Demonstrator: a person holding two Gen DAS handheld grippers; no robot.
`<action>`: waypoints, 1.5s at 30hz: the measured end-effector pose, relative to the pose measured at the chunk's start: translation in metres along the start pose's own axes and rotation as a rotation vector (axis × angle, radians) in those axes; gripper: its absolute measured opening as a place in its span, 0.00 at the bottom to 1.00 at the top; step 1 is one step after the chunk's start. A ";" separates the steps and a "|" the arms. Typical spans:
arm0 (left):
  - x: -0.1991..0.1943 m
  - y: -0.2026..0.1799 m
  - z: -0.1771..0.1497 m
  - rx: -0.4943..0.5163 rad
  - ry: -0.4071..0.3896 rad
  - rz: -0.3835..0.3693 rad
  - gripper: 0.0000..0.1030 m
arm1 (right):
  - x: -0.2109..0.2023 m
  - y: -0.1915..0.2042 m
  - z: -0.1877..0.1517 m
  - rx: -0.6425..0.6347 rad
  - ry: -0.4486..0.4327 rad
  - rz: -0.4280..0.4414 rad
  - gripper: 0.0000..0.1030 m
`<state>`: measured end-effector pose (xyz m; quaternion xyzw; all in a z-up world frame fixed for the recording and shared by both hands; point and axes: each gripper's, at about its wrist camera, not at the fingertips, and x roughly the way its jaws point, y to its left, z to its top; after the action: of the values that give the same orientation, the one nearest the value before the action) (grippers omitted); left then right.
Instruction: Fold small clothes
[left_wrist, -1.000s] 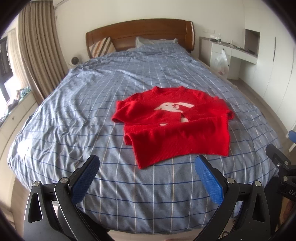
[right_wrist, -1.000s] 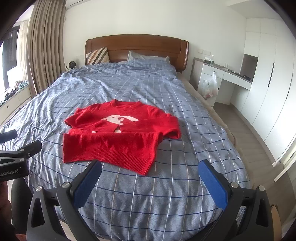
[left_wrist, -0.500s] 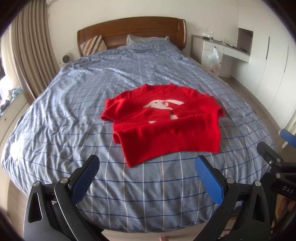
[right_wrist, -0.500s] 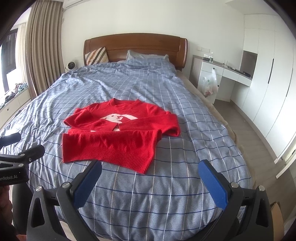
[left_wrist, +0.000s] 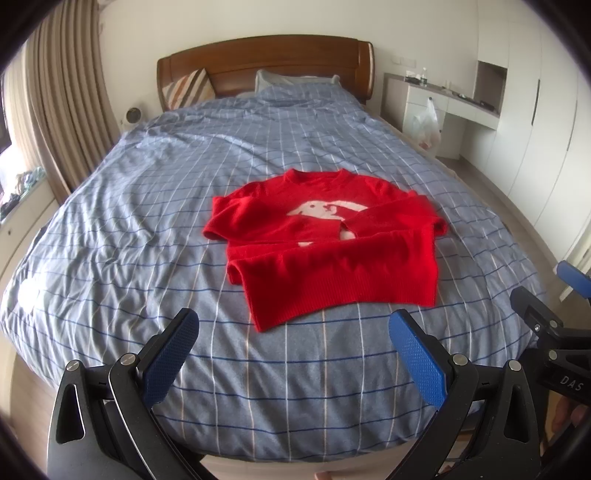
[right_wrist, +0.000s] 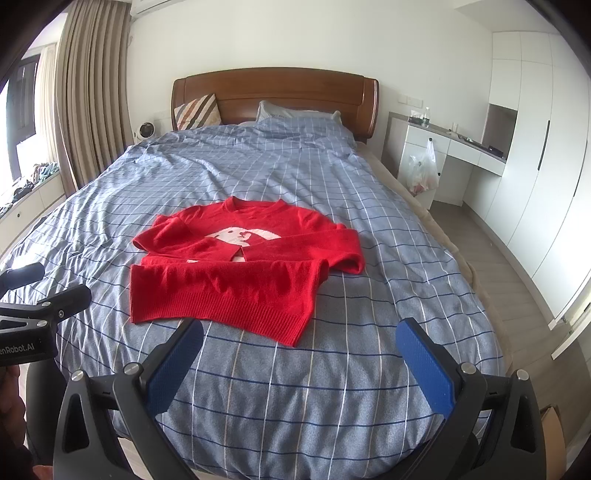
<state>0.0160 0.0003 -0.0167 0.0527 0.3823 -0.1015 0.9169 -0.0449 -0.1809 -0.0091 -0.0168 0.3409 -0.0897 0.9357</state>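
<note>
Fingers of the left gripper (left_wrist: 293, 334) and right gripper (right_wrist: 299, 343) stand spread wide and hold nothing above the bed's (left_wrist: 129, 229) near edge, apparently lining up on the red sweater (left_wrist: 325, 243) lying mid-bed with sleeves crossed inward.

Bed (left_wrist: 122, 229) with blue checked duvet, red sweater (left_wrist: 325, 251) lying flat near its foot end, sleeves folded across, pillows (left_wrist: 295, 77) at headboard

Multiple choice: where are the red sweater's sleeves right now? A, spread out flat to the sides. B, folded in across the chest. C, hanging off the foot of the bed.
B: both sleeves of the red sweater lie crossed over its front, partly covering the white motif.
</note>
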 end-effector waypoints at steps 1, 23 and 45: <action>0.000 0.000 0.000 -0.001 0.000 0.000 1.00 | 0.000 0.000 0.000 0.000 0.000 0.000 1.00; 0.000 -0.004 0.000 -0.002 0.002 -0.001 1.00 | -0.001 0.000 0.000 -0.006 0.007 0.001 1.00; 0.204 0.054 -0.014 -0.100 0.231 -0.164 0.03 | 0.218 -0.040 -0.043 0.257 0.295 0.499 0.62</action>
<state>0.1584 0.0258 -0.1708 -0.0130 0.4928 -0.1503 0.8569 0.0849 -0.2582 -0.1769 0.1989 0.4523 0.0991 0.8637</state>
